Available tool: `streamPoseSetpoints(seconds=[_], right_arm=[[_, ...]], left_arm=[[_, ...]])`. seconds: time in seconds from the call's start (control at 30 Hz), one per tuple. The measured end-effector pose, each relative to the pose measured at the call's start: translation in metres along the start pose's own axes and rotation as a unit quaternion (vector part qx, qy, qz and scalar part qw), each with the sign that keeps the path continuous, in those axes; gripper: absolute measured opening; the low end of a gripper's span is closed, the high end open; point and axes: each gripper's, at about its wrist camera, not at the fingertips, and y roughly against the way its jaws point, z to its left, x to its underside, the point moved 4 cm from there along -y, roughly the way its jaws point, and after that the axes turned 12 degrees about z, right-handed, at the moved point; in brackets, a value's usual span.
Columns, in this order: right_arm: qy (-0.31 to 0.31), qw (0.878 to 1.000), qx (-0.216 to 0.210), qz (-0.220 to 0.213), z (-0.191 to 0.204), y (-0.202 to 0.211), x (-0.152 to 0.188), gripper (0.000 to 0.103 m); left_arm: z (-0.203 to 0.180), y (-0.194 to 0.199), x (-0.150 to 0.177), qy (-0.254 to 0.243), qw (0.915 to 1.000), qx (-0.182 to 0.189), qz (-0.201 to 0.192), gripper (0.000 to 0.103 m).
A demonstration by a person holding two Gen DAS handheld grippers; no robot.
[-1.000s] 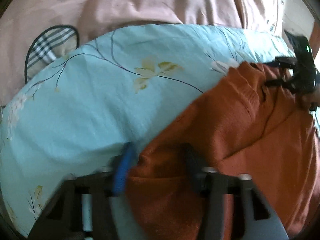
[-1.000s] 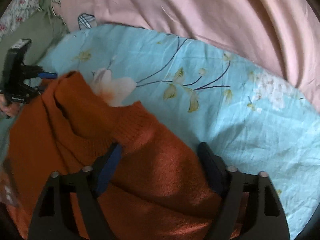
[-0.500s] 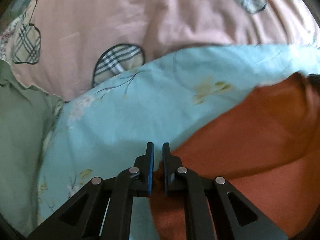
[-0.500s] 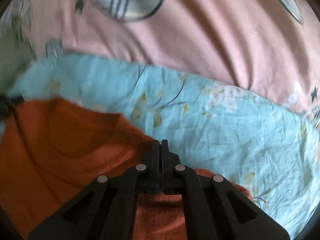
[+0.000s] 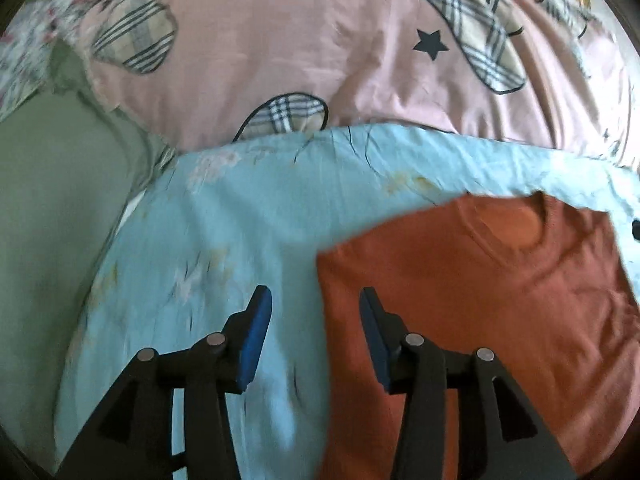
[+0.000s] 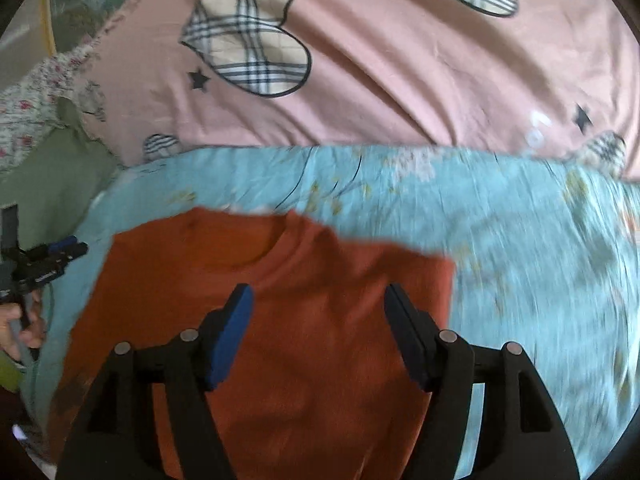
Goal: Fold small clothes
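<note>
A rust-orange knit top (image 5: 480, 300) lies flat on a light blue floral sheet (image 5: 240, 208), neckline toward the far side; it also shows in the right wrist view (image 6: 280, 320). My left gripper (image 5: 316, 320) is open and empty, above the top's left edge. My right gripper (image 6: 320, 312) is open and empty, above the top's middle right. The left gripper also shows at the left edge of the right wrist view (image 6: 60, 252).
A pink quilt (image 5: 320, 40) with plaid heart patches lies beyond the blue sheet. A green cloth (image 5: 48, 220) lies at the left. A floral fabric (image 6: 32, 96) sits at the far left.
Both grippers were shut on the orange top half a second ago. Both have opened, let go and pulled back. The top now lies flat on the blue sheet.
</note>
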Motion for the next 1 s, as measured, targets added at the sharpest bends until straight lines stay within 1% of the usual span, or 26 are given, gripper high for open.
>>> streamPoseSetpoints(seconds=[0.07,0.13,0.2,0.3,0.4,0.47,0.53,0.63,0.67,0.8,0.9,0.97,1.0], right_arm=[[-0.010,1.000,-0.008,0.003,0.003,0.011,0.031,0.069],[-0.024,1.000,-0.018,0.008,0.002,0.024,0.058,0.069],[-0.040,0.999,-0.025,0.012,0.002,0.032,0.085,0.069],[-0.070,0.997,-0.034,0.010,0.001,0.047,0.117,0.069],[-0.091,0.995,-0.040,0.007,0.003,0.061,0.146,0.069],[-0.098,0.994,-0.040,0.008,0.003,0.067,0.161,0.069],[-0.104,0.994,-0.041,0.015,0.004,0.071,0.176,0.069],[-0.099,0.994,-0.040,0.023,0.005,0.083,0.196,0.069],[-0.096,0.994,-0.039,0.026,0.006,0.088,0.204,0.069],[-0.088,0.994,-0.046,0.044,0.006,0.108,0.238,0.069],[-0.086,0.993,-0.058,0.060,0.004,0.123,0.267,0.069],[-0.081,0.992,-0.073,0.067,0.002,0.130,0.286,0.069],[-0.078,0.991,-0.081,0.072,0.002,0.132,0.295,0.069]], left_arm=[[-0.001,0.022,0.034,0.012,0.9998,0.015,0.002,0.046],[-0.003,0.035,0.062,0.023,0.9995,0.020,0.009,0.049],[-0.004,0.047,0.091,0.034,0.9988,0.030,0.018,0.050],[-0.005,0.060,0.134,0.052,0.9968,0.047,0.039,0.051],[-0.005,0.074,0.170,0.064,0.9955,0.052,0.048,0.052],[-0.004,0.084,0.188,0.069,0.9950,0.053,0.048,0.053],[-0.001,0.094,0.206,0.076,0.9942,0.061,0.047,0.056],[0.001,0.108,0.229,0.074,0.9929,0.083,0.043,0.061],[0.001,0.111,0.238,0.070,0.9928,0.086,0.044,0.061],[0.005,0.115,0.274,0.059,0.9913,0.094,0.071,0.061],[0.006,0.115,0.303,0.063,0.9865,0.115,0.098,0.061],[0.005,0.117,0.320,0.062,0.9835,0.132,0.106,0.062],[0.002,0.119,0.329,0.053,0.9840,0.133,0.107,0.062]])
